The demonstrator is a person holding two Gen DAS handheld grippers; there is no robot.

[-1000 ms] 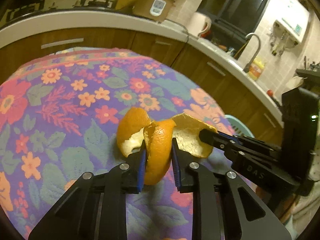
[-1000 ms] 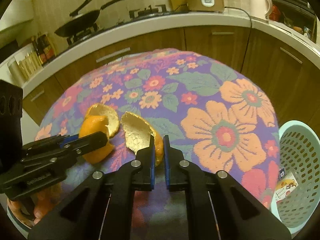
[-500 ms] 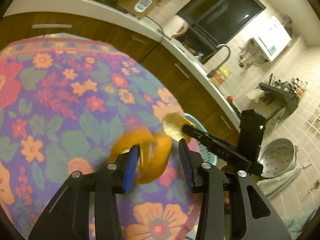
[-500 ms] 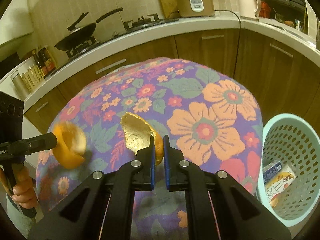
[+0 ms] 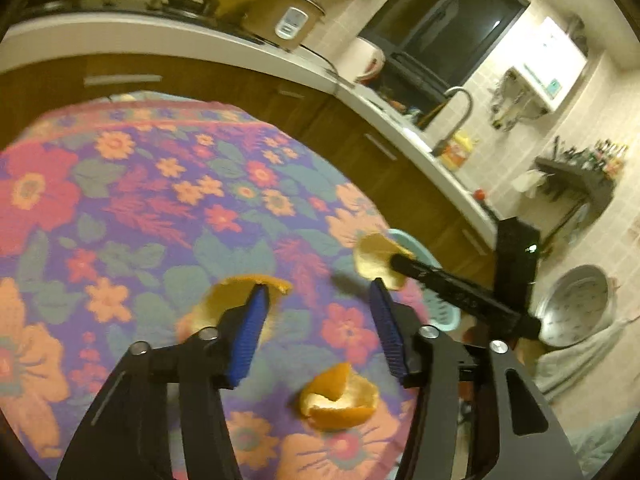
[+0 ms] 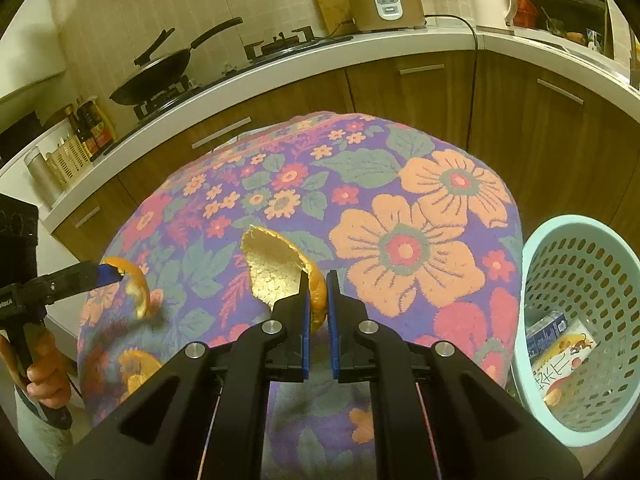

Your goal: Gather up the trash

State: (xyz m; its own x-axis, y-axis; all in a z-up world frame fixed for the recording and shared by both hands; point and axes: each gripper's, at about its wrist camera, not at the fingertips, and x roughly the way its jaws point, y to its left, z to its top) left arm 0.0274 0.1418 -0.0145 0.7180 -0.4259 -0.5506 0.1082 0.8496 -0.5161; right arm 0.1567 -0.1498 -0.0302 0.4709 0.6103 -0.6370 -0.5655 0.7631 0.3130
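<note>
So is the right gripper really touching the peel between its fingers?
Touching. In the right wrist view, the right gripper has both fingers pinched on the peel, with no gap showing.

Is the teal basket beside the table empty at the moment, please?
No, the teal basket has printed packaging lying at its bottom.

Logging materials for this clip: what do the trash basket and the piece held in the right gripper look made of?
Basket: apparently moulded plastic, pale mint, smooth, walls perforated with rows of holes. Piece in the right gripper: orange peel, glossy orange outside, matte, pale, pitted pith inside.
</note>
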